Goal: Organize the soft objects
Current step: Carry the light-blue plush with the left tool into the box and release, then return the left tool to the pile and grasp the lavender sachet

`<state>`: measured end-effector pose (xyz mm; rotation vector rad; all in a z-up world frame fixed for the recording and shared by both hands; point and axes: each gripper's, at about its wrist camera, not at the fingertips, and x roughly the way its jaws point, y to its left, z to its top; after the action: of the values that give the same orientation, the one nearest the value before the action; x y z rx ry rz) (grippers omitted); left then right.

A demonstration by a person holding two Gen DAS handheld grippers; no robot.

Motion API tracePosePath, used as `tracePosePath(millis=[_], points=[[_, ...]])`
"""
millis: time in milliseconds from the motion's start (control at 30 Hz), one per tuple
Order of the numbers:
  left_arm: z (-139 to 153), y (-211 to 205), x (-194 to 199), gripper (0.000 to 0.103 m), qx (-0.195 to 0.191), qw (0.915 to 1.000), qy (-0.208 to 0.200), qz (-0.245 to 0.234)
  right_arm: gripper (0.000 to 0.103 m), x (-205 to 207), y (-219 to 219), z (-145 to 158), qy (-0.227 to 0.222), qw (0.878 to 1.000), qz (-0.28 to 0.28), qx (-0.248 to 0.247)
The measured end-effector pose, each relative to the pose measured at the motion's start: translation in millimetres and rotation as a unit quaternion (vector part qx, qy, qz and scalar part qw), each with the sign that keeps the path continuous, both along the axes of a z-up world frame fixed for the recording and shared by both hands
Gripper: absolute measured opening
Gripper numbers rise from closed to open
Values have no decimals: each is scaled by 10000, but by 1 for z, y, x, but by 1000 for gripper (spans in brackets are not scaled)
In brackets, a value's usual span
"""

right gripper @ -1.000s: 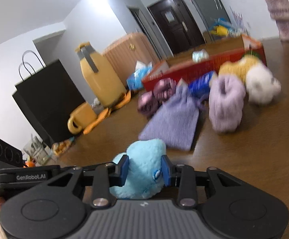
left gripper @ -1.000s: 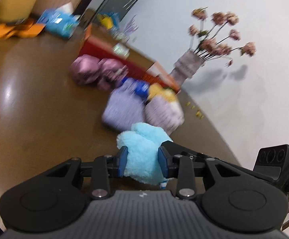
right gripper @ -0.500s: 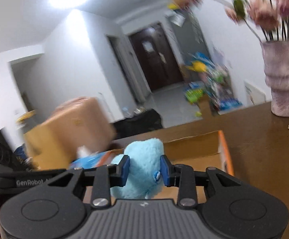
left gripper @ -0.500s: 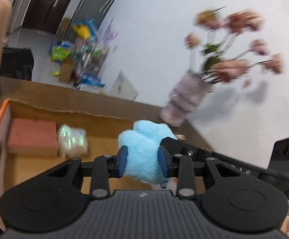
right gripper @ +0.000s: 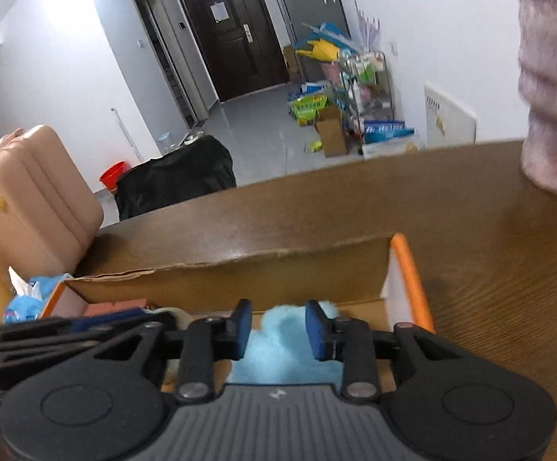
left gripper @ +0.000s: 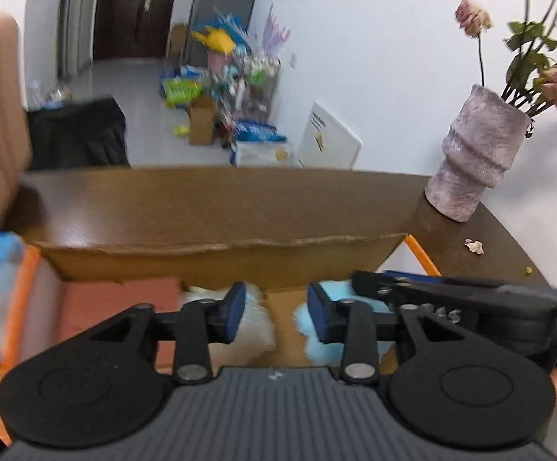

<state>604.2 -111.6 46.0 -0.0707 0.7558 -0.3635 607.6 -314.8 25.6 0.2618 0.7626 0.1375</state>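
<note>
Both of your grippers have travelled from the pile of soft things on the open desk to above the cardboard box (left gripper: 217,265), carrying the blue plush toy (right gripper: 290,349) between them. You are at the drop-off step: the toy hangs over the box's right end, near the orange-edged wall.

Your left gripper (left gripper: 276,317) is letting go. Its jaws are opening and nothing is between the pads now; in the left wrist view the blue fur sits just right of them, beside the right gripper's fingers that reach in from that side. Your right gripper (right gripper: 278,326) stands narrow, with the toy between its blue pads, and reads as gripping it.

Next, as I judge it, you lower the toy a little toward the box floor, release the right gripper, and lift both clear without snagging the fur or the box's torn back wall. Inside the box's left end lie a reddish block (left gripper: 117,307) and a pale bundle (left gripper: 251,326), so keep to the right end. Beyond the box, at the desk's far right edge, stands a pinkish vase (left gripper: 474,161).

Writing: no label can be read here. The packets on the floor (right gripper: 309,105) beyond the desk show print too blurred to make out.
</note>
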Motion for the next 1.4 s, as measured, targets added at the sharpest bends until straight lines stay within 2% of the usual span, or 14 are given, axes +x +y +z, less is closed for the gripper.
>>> tracePosePath(millis=[67,133,167,233,300,333,400,467,533,700,800,967,1233,1400], points=[[20,10,-17,45,170,9997,-193,30,30,-12,-2,20,-113,9998,74,-162],[43,20,-32,55,335,9987,-375,108,35,-32,-3,45,-283,9989,138,-351],[54,27,-44,58,420,9978,-492,149,41,-45,-3,59,-403,9979,151,-477],[75,42,-67,77,616,9951,-746,212,52,-71,-3,86,-675,9945,173,-776],[93,56,-92,87,760,9909,-1066,301,67,-104,-5,109,-1005,9885,169,-1121],[102,67,-109,92,782,9877,-1293,406,73,-122,-7,120,-1226,9837,134,-1312],[115,83,-137,97,776,9814,-1670,545,94,-158,-12,136,-1716,9731,32,-1540],[127,94,-165,102,874,9723,-2082,603,95,-187,-17,146,-2090,9637,-13,-1660],[134,97,-185,103,1000,9657,-2299,679,95,-204,-17,155,-2152,9618,-105,-1687],[145,101,-221,103,930,9614,-2478,748,95,-242,-12,170,-2296,9621,-192,-1459],[140,110,-247,103,1049,9547,-2642,877,95,-265,-8,168,-2447,9585,-190,-1452],[92,123,-312,103,1170,9493,-2595,1336,98,-335,0,128,-2675,9545,-16,-1315],[17,130,-421,103,738,9596,-2420,1231,100,-451,42,38,-2774,9516,512,-1224],[-11,132,-457,103,758,9694,-2012,1188,100,-499,60,-3,-2450,9647,723,-638]])
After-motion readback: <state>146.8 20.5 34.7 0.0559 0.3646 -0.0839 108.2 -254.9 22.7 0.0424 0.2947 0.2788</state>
